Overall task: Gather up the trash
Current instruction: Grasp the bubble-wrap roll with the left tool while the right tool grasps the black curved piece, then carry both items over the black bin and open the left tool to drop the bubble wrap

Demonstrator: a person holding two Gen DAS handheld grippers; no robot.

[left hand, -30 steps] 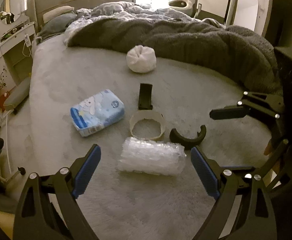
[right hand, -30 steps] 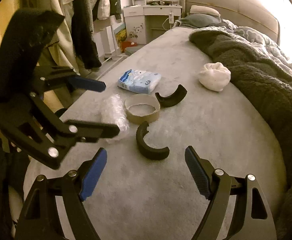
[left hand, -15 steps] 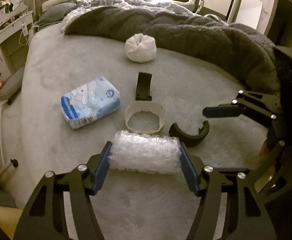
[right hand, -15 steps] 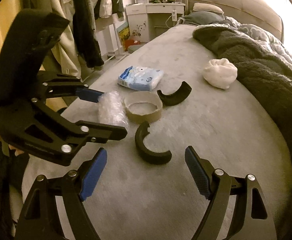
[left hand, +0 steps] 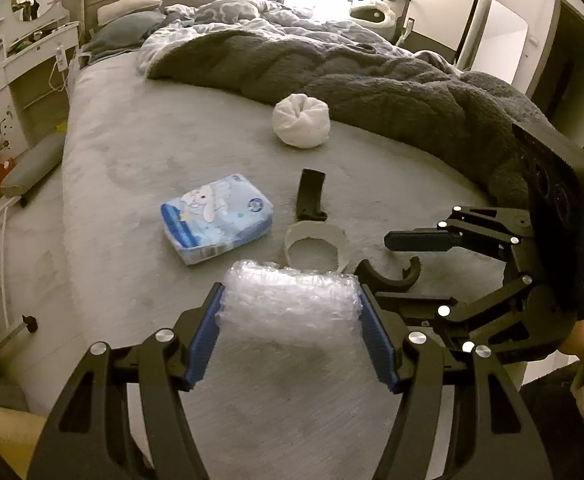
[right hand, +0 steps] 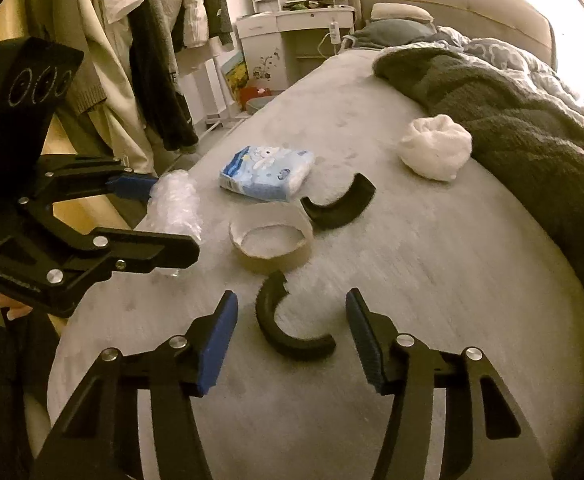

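My left gripper [left hand: 290, 336] is shut on a roll of clear bubble wrap [left hand: 288, 306] and holds it just above the grey bed [left hand: 132, 152]; the roll also shows in the right wrist view [right hand: 176, 204]. My right gripper [right hand: 292, 340] is open, its blue pads on either side of a black curved piece [right hand: 288, 332] lying on the bed. Beyond lie a cardboard tape ring [right hand: 270, 240], a second black curved piece [right hand: 337, 206], a blue tissue pack [right hand: 268, 172] and a white cloth ball [right hand: 435, 146].
A dark grey blanket [left hand: 371, 72] covers the bed's far side. Clothes [right hand: 152, 52] hang left of the bed by a white dresser [right hand: 292, 36]. The bed's near edge [right hand: 64, 352] is close to my left gripper.
My left gripper closed on the bubble wrap and lifted it off the bed. My right gripper moved closer to the near black curved piece and narrowed around it.
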